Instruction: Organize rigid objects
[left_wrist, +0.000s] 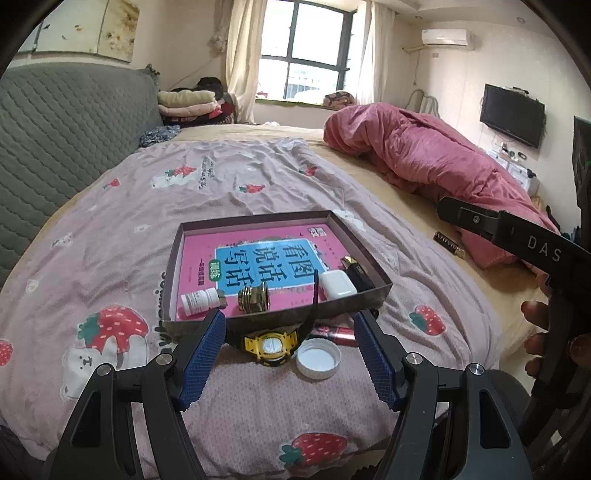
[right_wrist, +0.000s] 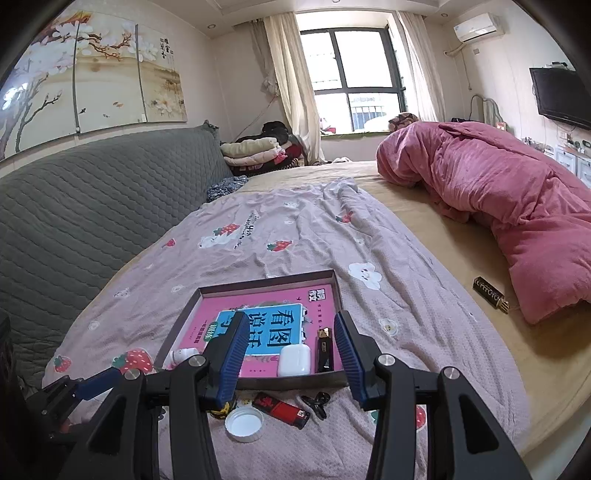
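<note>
A bedroom, with a pink strawberry-print blanket (left_wrist: 258, 184) spread over the bed as the work surface. On it sits the shallow brown cardboard tray (left_wrist: 373, 295) lined with a pink-and-blue book, already holding a white pill bottle (left_wrist: 197, 301), a brass threaded fitting (left_wrist: 254, 298), a white earbud case (left_wrist: 337, 283) and a black-and-gold lighter (left_wrist: 356, 271). Still loose on the blanket just before the tray: a yellow-and-black digital watch (left_wrist: 271, 345), a white plastic bottle cap (left_wrist: 318, 357), a red-and-black lighter (right_wrist: 282, 404) and a small black clip (right_wrist: 316, 404); a dark gold-lettered tube (right_wrist: 489, 293) lies well apart, near the pink duvet (right_wrist: 498, 206). The left gripper (left_wrist: 290, 325) hangs wide open over the watch, empty. The right gripper (right_wrist: 290, 332) is partly open, holding nothing (it hovers above the tray's near edge). Sorting looks midway; next probably calls for lowering the left claw squarely around the watch case.
</note>
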